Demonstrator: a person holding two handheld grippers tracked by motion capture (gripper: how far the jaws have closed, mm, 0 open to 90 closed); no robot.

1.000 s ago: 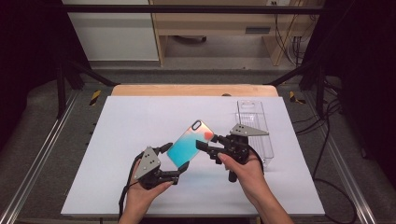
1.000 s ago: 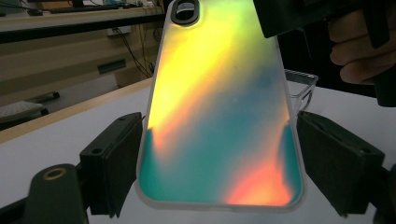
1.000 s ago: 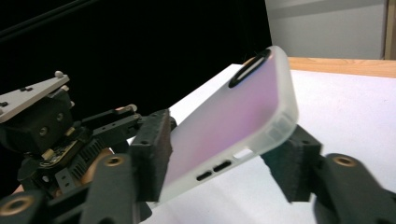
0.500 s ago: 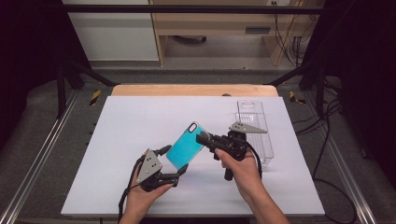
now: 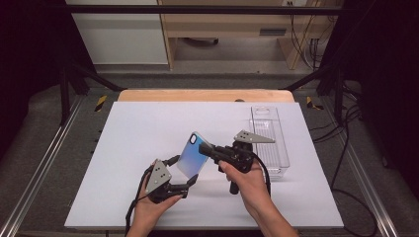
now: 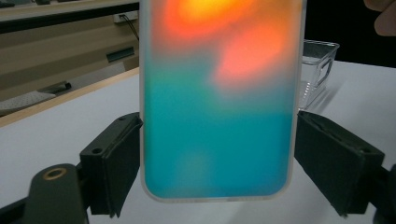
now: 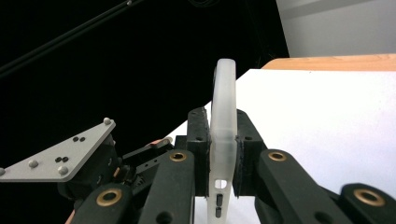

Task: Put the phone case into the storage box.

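Two tools meet on one phone case (image 5: pixel 191 157), which hangs tilted above the white surface (image 5: pixel 138 128), its camera end up and away from the person. The right tool (image 5: pixel 210 149) has just been closing and now pinches the case's thin edge near that upper end. The left tool (image 5: pixel 187 174) brackets the lower end across its width, jaws spread wide; whether both pads press I cannot tell.
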